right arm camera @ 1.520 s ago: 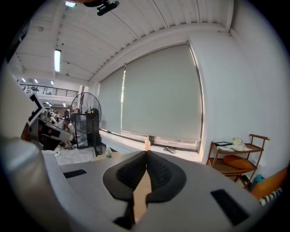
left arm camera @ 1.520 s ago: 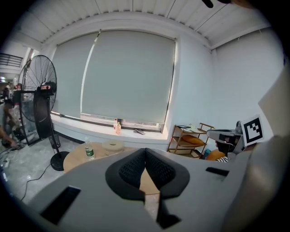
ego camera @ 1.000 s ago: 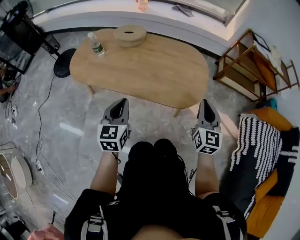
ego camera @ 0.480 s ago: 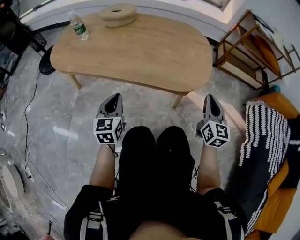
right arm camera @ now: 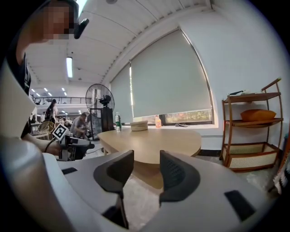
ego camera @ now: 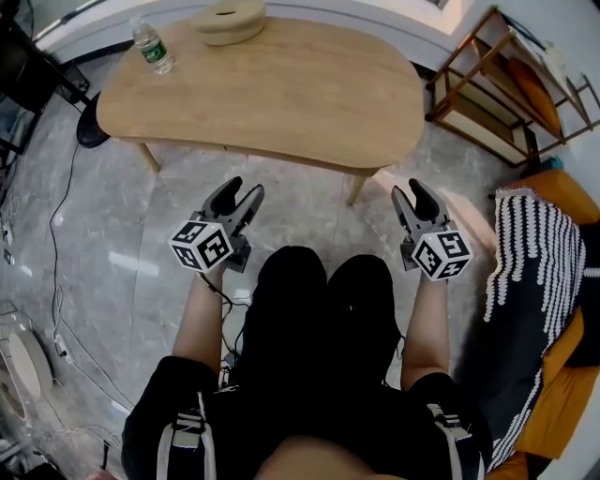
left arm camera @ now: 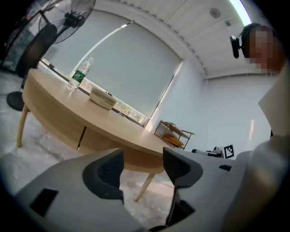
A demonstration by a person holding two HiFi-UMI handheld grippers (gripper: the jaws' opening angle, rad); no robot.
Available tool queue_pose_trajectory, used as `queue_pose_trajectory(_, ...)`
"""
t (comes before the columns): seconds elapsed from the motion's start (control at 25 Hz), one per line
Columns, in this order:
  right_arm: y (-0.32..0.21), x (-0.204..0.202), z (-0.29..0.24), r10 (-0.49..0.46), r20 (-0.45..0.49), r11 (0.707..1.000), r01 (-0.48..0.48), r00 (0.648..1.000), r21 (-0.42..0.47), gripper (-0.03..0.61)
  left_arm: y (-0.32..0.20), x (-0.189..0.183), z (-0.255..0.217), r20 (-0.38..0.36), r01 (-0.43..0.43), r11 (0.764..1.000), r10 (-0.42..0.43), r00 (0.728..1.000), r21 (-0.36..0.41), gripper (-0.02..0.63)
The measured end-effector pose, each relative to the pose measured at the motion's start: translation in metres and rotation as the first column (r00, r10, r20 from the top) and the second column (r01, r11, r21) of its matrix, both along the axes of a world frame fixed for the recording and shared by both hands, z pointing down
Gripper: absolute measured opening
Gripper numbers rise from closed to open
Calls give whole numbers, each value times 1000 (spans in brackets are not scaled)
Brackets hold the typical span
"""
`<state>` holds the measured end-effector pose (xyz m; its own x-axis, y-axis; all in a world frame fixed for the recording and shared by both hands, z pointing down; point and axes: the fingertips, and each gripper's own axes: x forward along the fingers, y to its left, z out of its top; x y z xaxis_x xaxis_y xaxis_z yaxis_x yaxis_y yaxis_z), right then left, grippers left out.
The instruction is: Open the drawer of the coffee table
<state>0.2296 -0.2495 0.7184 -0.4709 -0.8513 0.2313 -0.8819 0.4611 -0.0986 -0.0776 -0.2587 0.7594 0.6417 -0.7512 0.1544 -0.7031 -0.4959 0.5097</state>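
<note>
The light wooden coffee table [ego camera: 272,84] stands just ahead of the person's knees. Its near edge and the wooden panel under the top [left arm camera: 68,129] show in both gripper views; I cannot make out a drawer handle. My left gripper [ego camera: 242,192] hovers over the floor, short of the table's near edge. Its jaws have just been opening and stand open with nothing between them [left arm camera: 142,156]. My right gripper [ego camera: 409,190] is level with it beside the near right table leg [ego camera: 359,187]. It too has just been opening and is open and empty [right arm camera: 146,158].
A water bottle [ego camera: 150,45] and a round wooden dish [ego camera: 228,21] sit on the table's far side. A wooden shelf rack [ego camera: 506,84] stands at the right, a striped cushion [ego camera: 534,281] beside it. A fan base [ego camera: 89,131] and cable lie left.
Both grippers went from shut to open. They sank lower and nearer the table's near edge, and the left one rolled to the side.
</note>
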Motion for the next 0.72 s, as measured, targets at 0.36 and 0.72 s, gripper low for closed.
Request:
queue_pose_trajectory(0.36,-8,-8,33,-46,-42,997,43,998,-59,216,-17,-16,55,-364,12,994,-50,930,-108,272)
queue_pose_trajectory(0.72,-43,-14,70,-61,-80,991,50,995,-127,213,-67,-48,113,-610,77,971,-203,766,-226,278)
